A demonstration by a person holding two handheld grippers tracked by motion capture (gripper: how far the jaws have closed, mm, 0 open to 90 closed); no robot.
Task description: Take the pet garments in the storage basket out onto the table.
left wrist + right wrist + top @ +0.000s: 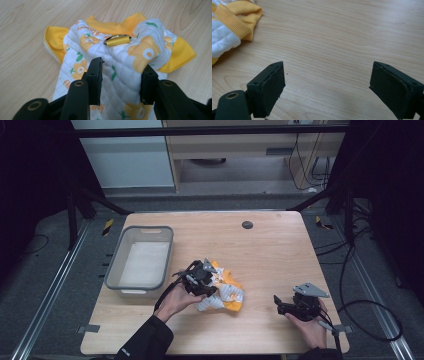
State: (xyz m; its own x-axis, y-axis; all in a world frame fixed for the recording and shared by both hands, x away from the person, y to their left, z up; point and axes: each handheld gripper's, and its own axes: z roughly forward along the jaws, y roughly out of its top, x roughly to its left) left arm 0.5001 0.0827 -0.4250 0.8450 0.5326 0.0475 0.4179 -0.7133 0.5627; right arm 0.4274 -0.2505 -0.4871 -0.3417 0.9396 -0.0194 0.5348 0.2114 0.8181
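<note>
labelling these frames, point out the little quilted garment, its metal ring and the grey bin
quilted garment (120,67), left gripper view, white flowered back panel
metal ring (117,40), left gripper view, the yellow strap through it
grey bin (114,257), high view, its left wall

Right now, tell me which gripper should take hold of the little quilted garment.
Left. The left gripper already straddles the garment, quilted fabric bulging between its parted jaws. The right gripper hangs open above bare table, the cloth off to its side.
</note>
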